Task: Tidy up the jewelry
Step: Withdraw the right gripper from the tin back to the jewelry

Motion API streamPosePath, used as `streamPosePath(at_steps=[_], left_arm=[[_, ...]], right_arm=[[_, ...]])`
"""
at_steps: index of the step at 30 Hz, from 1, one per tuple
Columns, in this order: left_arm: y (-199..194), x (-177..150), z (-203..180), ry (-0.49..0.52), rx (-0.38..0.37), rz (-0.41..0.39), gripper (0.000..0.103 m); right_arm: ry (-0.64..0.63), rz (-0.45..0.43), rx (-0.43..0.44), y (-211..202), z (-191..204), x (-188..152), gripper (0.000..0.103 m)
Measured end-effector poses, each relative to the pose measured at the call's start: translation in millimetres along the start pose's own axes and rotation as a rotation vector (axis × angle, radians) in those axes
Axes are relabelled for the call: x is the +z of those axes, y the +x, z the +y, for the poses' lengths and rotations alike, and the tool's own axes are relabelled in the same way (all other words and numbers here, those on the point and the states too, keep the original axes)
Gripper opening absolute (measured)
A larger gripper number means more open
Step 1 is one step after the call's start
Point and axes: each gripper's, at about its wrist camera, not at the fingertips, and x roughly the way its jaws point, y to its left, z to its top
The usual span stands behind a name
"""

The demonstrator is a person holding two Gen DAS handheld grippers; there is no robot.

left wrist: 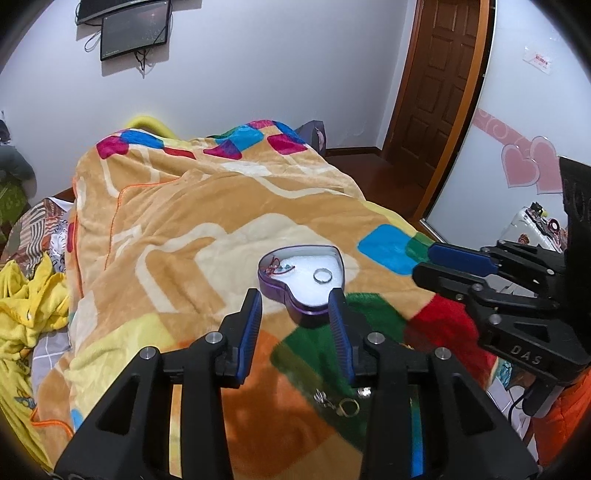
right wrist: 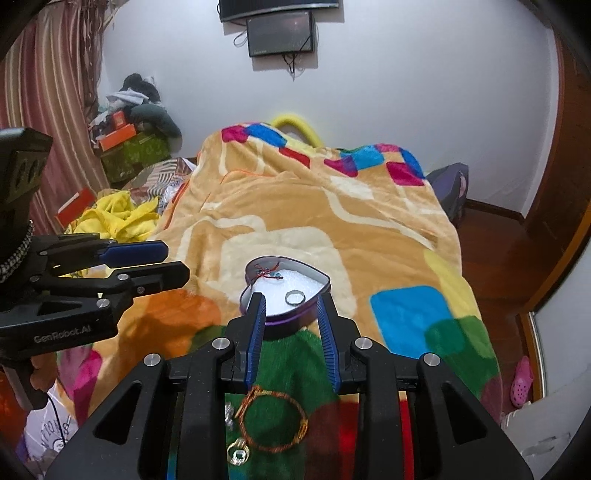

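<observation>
Fingers (left wrist: 251, 325) of left gripper (left wrist: 295, 321) spread wide, blue-padded, nothing between them. Hovered over orange patterned fleece blanket (left wrist: 184, 221), tips just short of purple heart-shaped tin (left wrist: 280, 291) lined in white. Right gripper (right wrist: 290, 325) likewise spread wide and empty, tips framing near edge of same tin (right wrist: 295, 319).

Inside tin: plain silver ring (left wrist: 322, 275), lying flat on white lining toward one lobe; red cord piece with small blue beads (left wrist: 276, 267) against far wall. Same ring (right wrist: 295, 297) and cord (right wrist: 267, 273) seen from right wrist.

Outside tin, on green patch of blanket (right wrist: 295, 354) near right gripper body: gold-and-red twisted bangle (right wrist: 273, 421), flat; small gold ring charm (right wrist: 238, 454) just beside it; small silver piece (right wrist: 229, 415) at its left, too blurred to identify.

Beyond: yellow garment (right wrist: 114, 218) heaped at bed edge, dark wall-mounted screen (right wrist: 280, 33), brown wooden door (left wrist: 439, 85).
</observation>
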Motion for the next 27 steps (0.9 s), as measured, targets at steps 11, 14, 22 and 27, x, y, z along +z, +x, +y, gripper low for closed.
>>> streamPosePath(at_steps=[11, 14, 22, 27], left_arm=[[-13, -32, -6, -0.005, 0.017, 0.043, 0.040], [-6, -44, -7, -0.004, 0.012, 0.078, 0.040], [21, -76, -10, -0.017, 0.005, 0.176, 0.040], [30, -82, -16, -0.009, -0.011, 0.179, 0.029]], right_arm=[[0.051, 0.003, -0.040, -24, -3, -27, 0.026], [0.072, 0.024, -0.058, -22, -7, -37, 0.026], [0.100, 0.099, -0.071, -9, -16, -68, 0.027], [0.149, 0.167, -0.044, 10, -22, -86, 0.027]])
